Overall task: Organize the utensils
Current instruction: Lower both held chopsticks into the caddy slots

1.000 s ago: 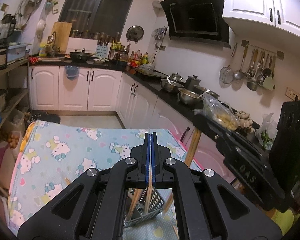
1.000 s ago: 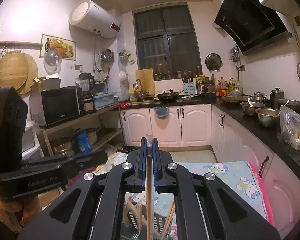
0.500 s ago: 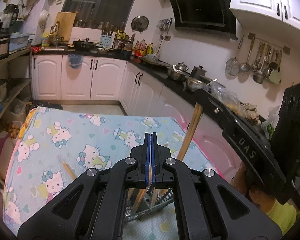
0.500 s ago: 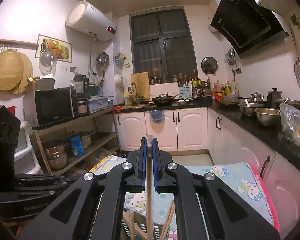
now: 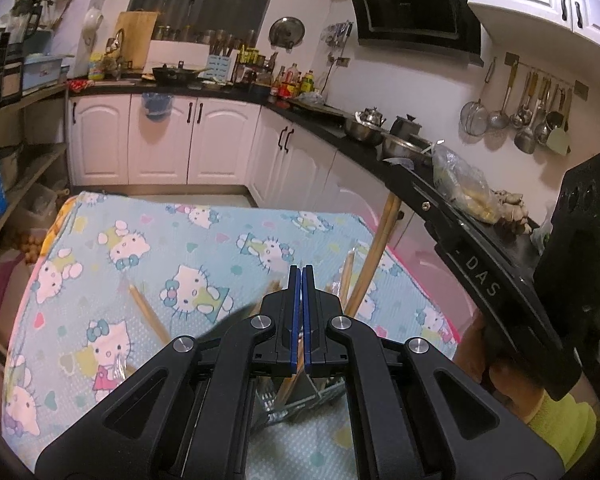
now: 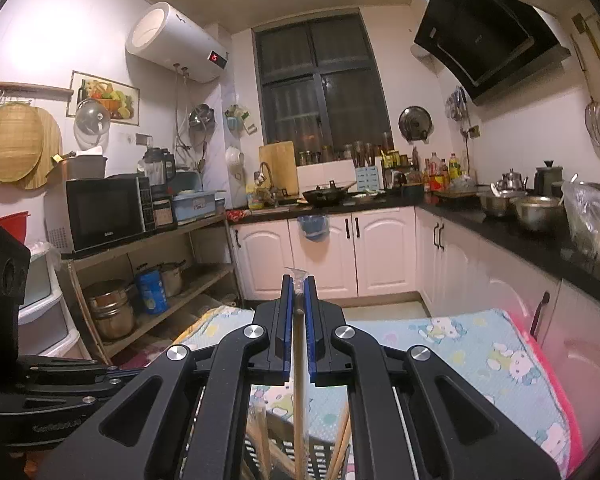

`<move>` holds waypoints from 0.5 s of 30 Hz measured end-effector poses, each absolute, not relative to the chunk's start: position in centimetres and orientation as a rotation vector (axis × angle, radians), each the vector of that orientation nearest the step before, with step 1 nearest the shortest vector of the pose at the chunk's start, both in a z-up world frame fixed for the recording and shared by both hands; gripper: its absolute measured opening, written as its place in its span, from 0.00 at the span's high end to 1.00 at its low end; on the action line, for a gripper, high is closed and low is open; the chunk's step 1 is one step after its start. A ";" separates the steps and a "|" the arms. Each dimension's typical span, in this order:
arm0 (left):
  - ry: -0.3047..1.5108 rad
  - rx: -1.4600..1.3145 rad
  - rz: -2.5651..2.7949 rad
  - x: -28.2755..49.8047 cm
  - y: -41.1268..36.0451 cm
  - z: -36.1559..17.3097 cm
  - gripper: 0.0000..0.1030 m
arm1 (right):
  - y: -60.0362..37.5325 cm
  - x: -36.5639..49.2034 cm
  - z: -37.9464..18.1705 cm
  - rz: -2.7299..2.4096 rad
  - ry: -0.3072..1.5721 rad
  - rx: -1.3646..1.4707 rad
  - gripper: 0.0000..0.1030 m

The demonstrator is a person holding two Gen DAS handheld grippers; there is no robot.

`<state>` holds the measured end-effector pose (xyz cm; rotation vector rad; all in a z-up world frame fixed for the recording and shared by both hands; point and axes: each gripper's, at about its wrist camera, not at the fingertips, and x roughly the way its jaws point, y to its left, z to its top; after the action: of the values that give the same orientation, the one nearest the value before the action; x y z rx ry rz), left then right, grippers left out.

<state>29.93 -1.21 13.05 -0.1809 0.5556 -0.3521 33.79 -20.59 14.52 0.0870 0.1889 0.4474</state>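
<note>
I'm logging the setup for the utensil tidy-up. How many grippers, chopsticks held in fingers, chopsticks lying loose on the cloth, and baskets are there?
Grippers: 2 (left gripper, right gripper)
Chopsticks held in fingers: 2 (left-held chopstick, right-held chopstick)
Loose chopstick on the cloth: 1
Basket: 1
Total: 6
</note>
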 end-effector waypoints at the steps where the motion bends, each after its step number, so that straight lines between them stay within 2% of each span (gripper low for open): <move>1: 0.559 -0.180 -0.350 29.9 -1.2 12.9 1.00 | -20.5 33.8 14.2 0.446 0.195 0.086 0.94; 15: 0.579 -0.191 -0.327 29.3 -0.3 11.9 1.00 | -21.9 32.1 10.8 0.444 0.280 0.066 0.94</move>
<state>29.28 -0.28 11.89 -0.1909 0.5788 -0.3267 32.15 -21.87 10.84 0.0660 0.2802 0.4441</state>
